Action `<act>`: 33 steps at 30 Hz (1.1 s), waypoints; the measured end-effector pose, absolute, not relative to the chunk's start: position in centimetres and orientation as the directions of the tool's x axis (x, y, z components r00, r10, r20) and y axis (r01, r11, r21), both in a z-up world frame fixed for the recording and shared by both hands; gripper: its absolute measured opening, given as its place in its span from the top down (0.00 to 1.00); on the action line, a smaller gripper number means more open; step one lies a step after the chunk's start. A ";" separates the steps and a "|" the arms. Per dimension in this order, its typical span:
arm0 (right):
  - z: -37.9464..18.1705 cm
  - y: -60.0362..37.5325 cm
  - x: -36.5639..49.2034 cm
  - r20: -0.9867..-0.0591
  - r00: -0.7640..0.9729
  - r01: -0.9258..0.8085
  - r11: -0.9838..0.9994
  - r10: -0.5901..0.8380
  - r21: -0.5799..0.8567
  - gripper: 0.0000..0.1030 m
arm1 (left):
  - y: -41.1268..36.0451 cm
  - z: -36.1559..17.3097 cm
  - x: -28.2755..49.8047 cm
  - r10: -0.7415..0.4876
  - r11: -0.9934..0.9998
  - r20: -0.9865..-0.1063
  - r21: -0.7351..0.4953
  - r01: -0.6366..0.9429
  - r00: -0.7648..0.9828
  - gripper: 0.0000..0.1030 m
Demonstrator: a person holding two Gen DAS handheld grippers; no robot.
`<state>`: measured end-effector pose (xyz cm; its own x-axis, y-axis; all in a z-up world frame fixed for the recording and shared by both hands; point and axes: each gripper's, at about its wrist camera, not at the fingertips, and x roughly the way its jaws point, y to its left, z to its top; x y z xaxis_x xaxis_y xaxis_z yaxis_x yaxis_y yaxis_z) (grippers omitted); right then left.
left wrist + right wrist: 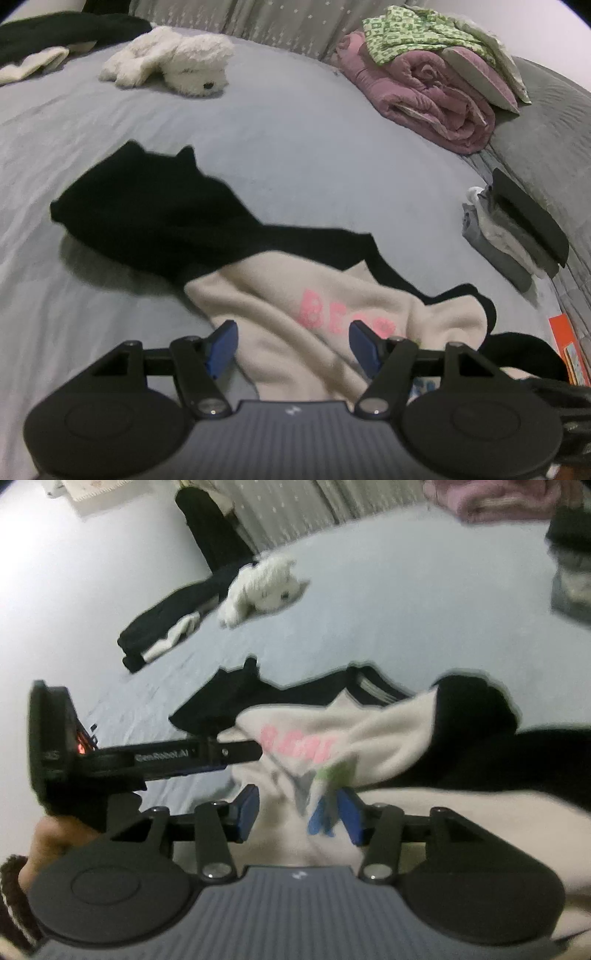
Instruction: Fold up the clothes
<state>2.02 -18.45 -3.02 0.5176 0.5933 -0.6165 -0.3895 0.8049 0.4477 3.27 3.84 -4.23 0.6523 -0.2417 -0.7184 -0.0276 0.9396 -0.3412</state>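
A cream and black sweatshirt [295, 306] with pink letters lies crumpled on the grey bed sheet [295, 147]. My left gripper [293, 347] hovers over its cream part, jaws open, with the cloth under and between the blue pads but not pinched. In the right wrist view the same sweatshirt [369, 731] fills the middle. My right gripper [299, 814] stands open around a raised fold with a green and blue print; the pads do not press it. The left gripper [255, 753] reaches in from the left, side on, over the cream cloth.
A white plush toy [177, 62] lies at the back of the bed. A rolled pink quilt [424, 96] with green patterned cloth [413, 33] sits at the back right. A folded stack [509, 236] lies at the right edge. Another black and cream garment [166, 627] lies far left.
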 end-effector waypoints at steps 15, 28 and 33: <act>-3.5 -27.5 5.7 -0.600 0.743 -0.103 0.937 0.297 0.335 0.49 | 2.5 -5.2 7.9 -0.106 0.992 -0.672 -0.118 0.035 0.733 0.25; -6.9 -25.7 5.5 -0.754 0.607 -0.250 0.961 0.251 0.119 0.45 | 2.0 -6.7 9.9 -0.153 0.988 -0.640 -0.073 0.139 0.753 0.20; -8.3 -25.0 5.1 -0.757 0.616 -0.268 0.962 0.217 0.058 0.45 | 0.4 -8.1 9.8 -0.123 0.986 -0.653 0.008 0.169 0.747 0.16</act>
<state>5.10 -25.05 -8.27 0.6164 0.2174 -0.7569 -0.2685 0.9616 0.0575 9.77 0.44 -8.14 0.7471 -0.1231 -0.6532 0.1692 0.9855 0.0078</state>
